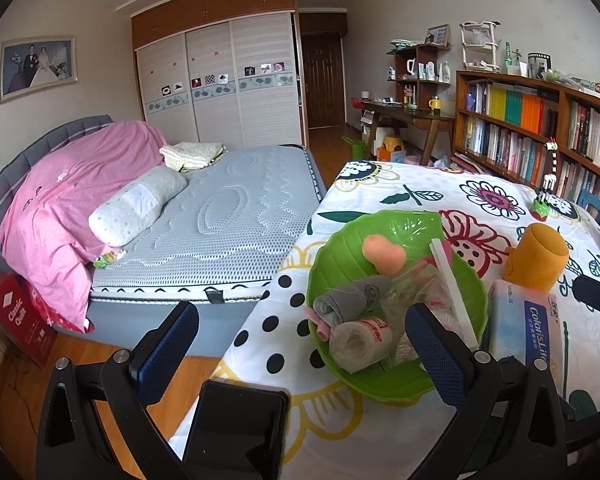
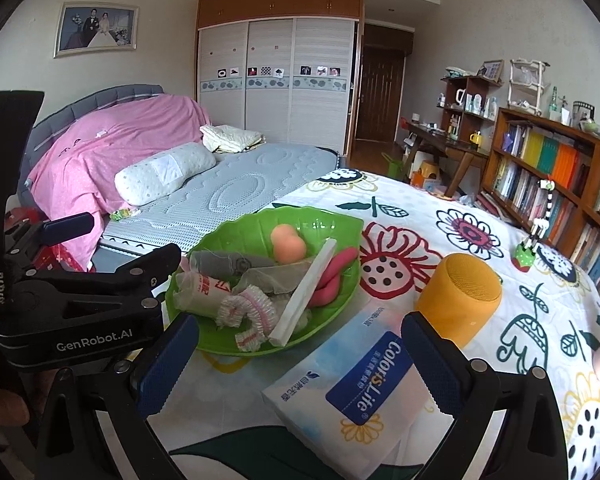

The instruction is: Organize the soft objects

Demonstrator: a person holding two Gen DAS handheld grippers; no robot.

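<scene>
Left of the tissue pack (image 2: 352,384), the green bowl (image 2: 228,236) held soft items; the left gripper (image 1: 302,348) hovered released at its near rim. The right gripper (image 2: 300,364) straddled the pack, released; the orange plush (image 2: 458,298) sat just behind.

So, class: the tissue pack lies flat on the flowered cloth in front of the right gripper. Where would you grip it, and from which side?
Grip the tissue pack across its narrow width, near the end closest to the right gripper, coming in low from the front. It lies flat, long axis pointing away, between the open jaws. The green bowl and orange plush crowd its far end.
</scene>
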